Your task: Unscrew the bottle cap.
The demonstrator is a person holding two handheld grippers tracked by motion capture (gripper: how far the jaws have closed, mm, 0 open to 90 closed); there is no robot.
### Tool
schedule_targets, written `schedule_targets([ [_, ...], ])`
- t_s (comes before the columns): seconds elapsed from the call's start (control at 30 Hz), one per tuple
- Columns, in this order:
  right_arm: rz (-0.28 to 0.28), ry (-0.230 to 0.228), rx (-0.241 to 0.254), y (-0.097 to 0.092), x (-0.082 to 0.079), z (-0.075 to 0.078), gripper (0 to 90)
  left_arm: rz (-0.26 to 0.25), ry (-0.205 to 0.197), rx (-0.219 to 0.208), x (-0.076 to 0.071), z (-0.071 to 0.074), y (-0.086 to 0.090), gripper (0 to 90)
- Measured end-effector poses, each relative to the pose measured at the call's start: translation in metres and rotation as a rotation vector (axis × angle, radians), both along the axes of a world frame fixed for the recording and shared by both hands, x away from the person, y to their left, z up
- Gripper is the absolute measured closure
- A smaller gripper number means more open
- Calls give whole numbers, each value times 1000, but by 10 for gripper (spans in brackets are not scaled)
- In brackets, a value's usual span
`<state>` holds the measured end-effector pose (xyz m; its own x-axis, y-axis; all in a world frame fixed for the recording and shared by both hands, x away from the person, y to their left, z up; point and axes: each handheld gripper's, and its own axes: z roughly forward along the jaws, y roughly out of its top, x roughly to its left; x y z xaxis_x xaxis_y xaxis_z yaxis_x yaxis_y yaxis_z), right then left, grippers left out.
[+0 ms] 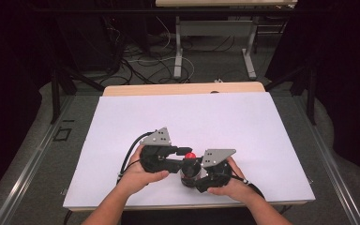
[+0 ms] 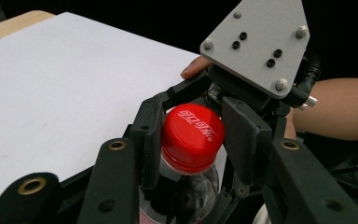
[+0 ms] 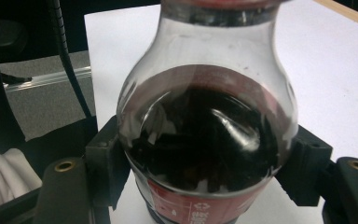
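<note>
1. A cola bottle [image 3: 207, 135] is shown standing on the white bench [image 1: 225, 122], near its front edge, between the two hands.
2. The right gripper [image 1: 201, 174] is clamped on the body of the bottle; in the right gripper view its jaws are pressed against both sides of the dark, liquid-filled bulge.
3. The left gripper [image 2: 193, 140] is closed on the red cap [image 2: 192, 131], with a pad set against each side of it.
4. Risk, as judged: if the cap is turned while the body grip is weak, the round bottle may be spun within the jaws instead of the cap being loosened.
5. Risk, as judged: if the body is squeezed too hard when the seal gives, cola may be forced out onto the bench.
6. Risk, as judged: the pads seem to sit on the cap's smooth upper part, so they may slip off.
7. Pose: the left hand [image 1: 138, 176] is brought in from the left with its gripper level and pointed right; the right hand [image 1: 232, 185] is cupped low behind the bottle, both forearms angled inward.
</note>
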<state>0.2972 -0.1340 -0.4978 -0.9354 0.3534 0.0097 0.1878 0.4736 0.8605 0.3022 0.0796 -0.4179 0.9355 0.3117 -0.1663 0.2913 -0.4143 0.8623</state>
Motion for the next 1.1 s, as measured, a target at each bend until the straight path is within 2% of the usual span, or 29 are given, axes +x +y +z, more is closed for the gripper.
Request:
schedule_targets([
  [0.1, -17, 8, -7, 1, 0, 0, 292, 45, -28, 20, -4, 1, -2, 604],
  [0.13, -29, -1, -3, 2, 1, 0, 293, 66, -31, 23, -5, 2, -3, 606],
  [0.2, -53, 0, -4, 3, 1, 0, 293, 118, -49, 23, -9, 2, -6, 607],
  [0.3, -116, -15, -3, 4, 1, 1, 293, 233, -53, 21, -16, 2, -13, 607],
  [0.37, -161, -22, -7, 6, 0, 1, 293, 299, -70, 29, -20, 2, -18, 605],
  [0.47, -207, -50, -22, 7, 0, 1, 292, 352, -77, 34, -24, 2, -23, 600],
  [0.53, -212, -39, -20, 7, 0, 1, 292, 328, -73, 35, -21, 2, -23, 576],
  [0.63, -175, -11, 11, 3, 2, 2, 292, 246, -50, 21, -16, 5, -18, 451],
  [0.7, -124, -2, 29, 0, 1, 3, 292, 162, -30, 18, -10, 9, -10, 386],
  [0.77, -92, 8, 46, -1, 0, 5, 292, 101, -39, -21, -4, 11, -2, 382],
  [0.8, -79, 3, 52, -1, -1, 6, 292, 66, -41, -28, -1, 12, 1, 394],
  [0.83, -67, -2, 47, -1, -2, 7, 292, 46, -17, -22, 0, 14, 3, 434],
  [0.87, -55, -2, 44, 0, -3, 8, 292, 25, -11, -27, 0, 15, 4, 430],
  [0.97, -16, -9, 42, 1, -6, 9, 293, -43, -15, -21, 1, 16, 5, 441],
  [1.0, -4, -6, 45, 2, -6, 9, 293, -63, -18, -24, 2, 16, 6, 463],
  [1.1, 34, 5, 43, 2, -7, 10, 292, -124, 14, -46, 5, 15, 8, 571],
])
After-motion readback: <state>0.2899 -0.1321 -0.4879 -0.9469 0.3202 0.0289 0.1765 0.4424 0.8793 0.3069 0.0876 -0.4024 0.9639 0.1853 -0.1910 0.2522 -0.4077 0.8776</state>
